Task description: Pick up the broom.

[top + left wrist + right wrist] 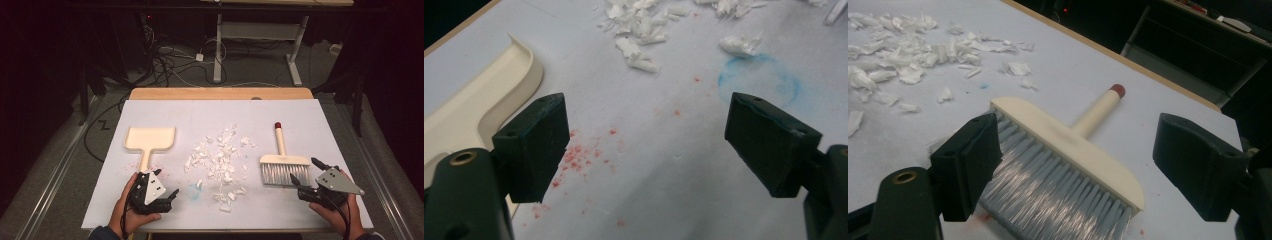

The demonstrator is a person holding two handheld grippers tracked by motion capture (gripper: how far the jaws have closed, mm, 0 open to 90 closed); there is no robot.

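In the left gripper view the dustpan (484,95) runs off the left edge, and its handle end disappears behind the near jaw, so most of it is out of sight. The paper scraps (639,25) ahead of the jaws get clipped by the top edge.

Over in the right gripper view, the brush (1068,150) loses its bristle tips past the bottom edge and one corner behind the left-hand jaw. From above, the left gripper (165,197) is too dark to make out its jaws.

High view down over table (310,125); both tool views close, low, forward.
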